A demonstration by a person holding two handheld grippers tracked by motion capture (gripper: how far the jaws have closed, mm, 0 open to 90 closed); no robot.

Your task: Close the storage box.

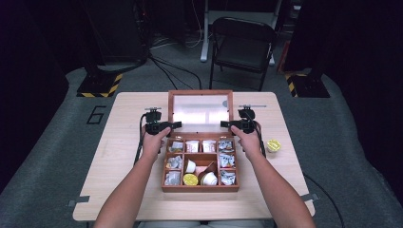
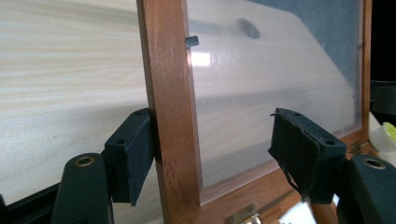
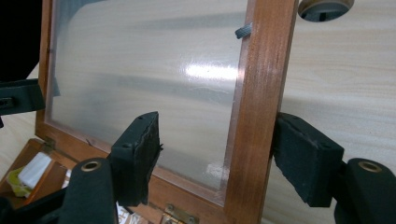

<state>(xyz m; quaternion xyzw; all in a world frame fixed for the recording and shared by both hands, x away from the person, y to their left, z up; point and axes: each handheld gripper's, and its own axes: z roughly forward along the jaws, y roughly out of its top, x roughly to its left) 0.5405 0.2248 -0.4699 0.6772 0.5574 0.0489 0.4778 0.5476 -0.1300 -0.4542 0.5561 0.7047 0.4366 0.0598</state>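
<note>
On a pale wooden surface (image 1: 119, 156), the wooden box (image 1: 200, 188) stands open, its glass-paned lid (image 1: 200, 109) raised; left tongs (image 1: 167, 126) and right tongs (image 1: 233, 124) straddle the lid's side rails, jaws spread, outer pads touching wood.

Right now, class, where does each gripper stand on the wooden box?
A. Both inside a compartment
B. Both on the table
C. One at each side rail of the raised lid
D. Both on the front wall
C: the left gripper and right gripper each straddle a side rail of the lid.
</note>
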